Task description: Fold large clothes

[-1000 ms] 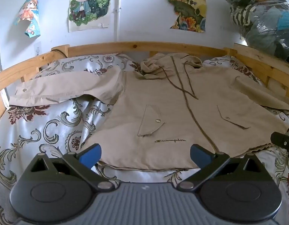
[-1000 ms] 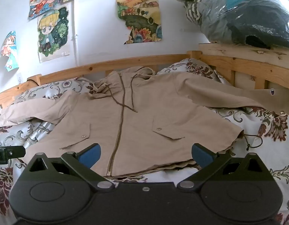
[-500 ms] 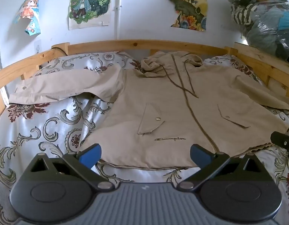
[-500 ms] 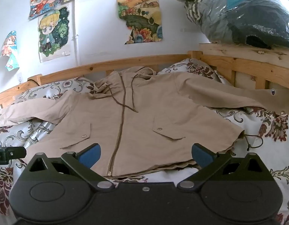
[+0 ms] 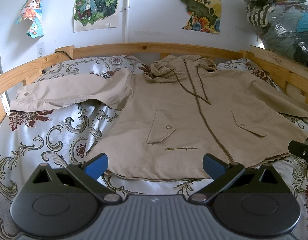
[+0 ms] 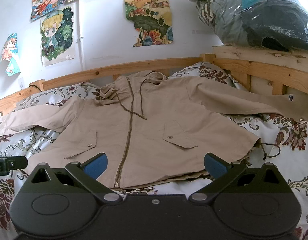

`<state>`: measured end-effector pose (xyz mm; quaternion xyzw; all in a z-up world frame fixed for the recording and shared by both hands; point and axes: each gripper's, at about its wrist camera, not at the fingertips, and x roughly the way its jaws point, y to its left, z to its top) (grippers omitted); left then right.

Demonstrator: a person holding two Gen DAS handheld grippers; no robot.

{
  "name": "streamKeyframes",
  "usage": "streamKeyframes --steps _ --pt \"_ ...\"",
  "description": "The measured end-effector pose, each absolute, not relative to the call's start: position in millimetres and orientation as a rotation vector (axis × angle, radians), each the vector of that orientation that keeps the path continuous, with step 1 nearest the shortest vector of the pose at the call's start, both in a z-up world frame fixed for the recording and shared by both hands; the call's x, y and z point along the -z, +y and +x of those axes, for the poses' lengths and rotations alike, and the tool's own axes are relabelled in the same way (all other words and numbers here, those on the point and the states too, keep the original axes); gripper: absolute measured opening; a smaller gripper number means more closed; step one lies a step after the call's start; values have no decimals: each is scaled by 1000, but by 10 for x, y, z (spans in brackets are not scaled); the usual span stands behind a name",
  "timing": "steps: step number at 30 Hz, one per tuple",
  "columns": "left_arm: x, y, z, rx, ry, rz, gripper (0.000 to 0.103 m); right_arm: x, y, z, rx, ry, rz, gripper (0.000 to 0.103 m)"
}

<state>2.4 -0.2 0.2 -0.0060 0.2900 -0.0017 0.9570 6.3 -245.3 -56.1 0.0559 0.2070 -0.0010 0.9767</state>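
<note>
A beige hooded jacket (image 5: 186, 124) lies spread front-up on a bed covered with a floral bedspread (image 5: 44, 140), zipped up the middle, its hood toward the wooden bed frame (image 5: 154, 48) at the far side. The left gripper (image 5: 155, 164) hangs just short of the jacket's near hem, its blue-padded fingers (image 5: 96, 165) spread wide with nothing between them; the hem's left corner sits just ahead of the left finger, and the chest logo and the left pocket flap lie straight ahead. One sleeve stretches out far to the left of this gripper, resting on the bedspread. The right gripper (image 6: 155, 165) is likewise spread wide and empty, poised over the hem near the bottom of the zipper (image 6: 128, 140), which runs ahead and slightly left of its centre. The hem's right corner, with a loose drawcord (image 6: 271, 150), lies ahead and to the right of its right finger, and the other sleeve reaches off to the far right against the frame. Posters (image 6: 56, 36) hang on the wall beyond, and a plastic-wrapped bundle (image 6: 260, 16) sits up to the right.
</note>
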Motion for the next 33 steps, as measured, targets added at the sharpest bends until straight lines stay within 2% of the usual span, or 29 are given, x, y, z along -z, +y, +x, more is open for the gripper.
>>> streamKeyframes --steps 33 --pt "6 7 19 3 585 -11 102 579 -2457 53 4 420 122 102"
